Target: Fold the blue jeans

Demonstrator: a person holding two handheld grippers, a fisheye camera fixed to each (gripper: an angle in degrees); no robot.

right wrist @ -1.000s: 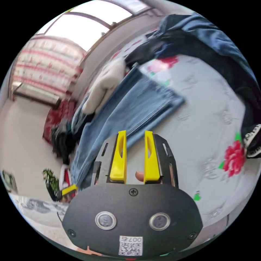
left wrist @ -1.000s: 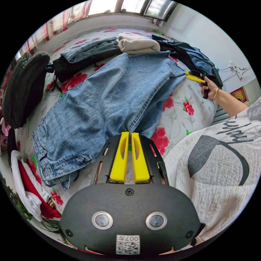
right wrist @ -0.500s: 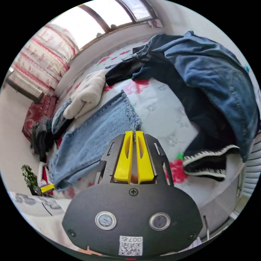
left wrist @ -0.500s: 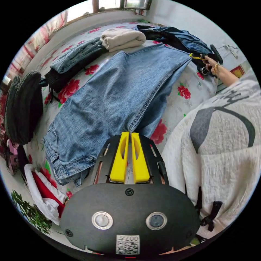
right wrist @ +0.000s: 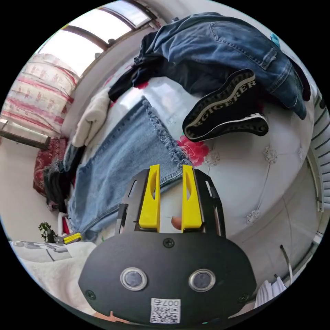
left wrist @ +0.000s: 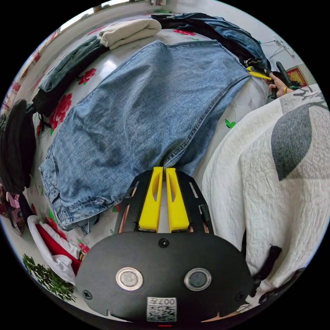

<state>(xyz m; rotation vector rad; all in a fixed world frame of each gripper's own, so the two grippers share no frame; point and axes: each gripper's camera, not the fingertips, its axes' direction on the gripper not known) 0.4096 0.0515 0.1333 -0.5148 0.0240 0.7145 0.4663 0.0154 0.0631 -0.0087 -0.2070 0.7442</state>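
We see light blue jeans (left wrist: 144, 103) spread flat across a floral bed sheet (right wrist: 240, 172), their long axis running from our left gripper (left wrist: 163, 169) to our right gripper (right wrist: 169, 167). The left gripper's yellow jaws are pinched on the denim near the crotch seam at the near edge. The right gripper's jaws stand apart, empty, just beside the frayed leg hem (right wrist: 165, 137). We judge the right gripper nearer the hem for folding toward the waistband (left wrist: 56, 192).
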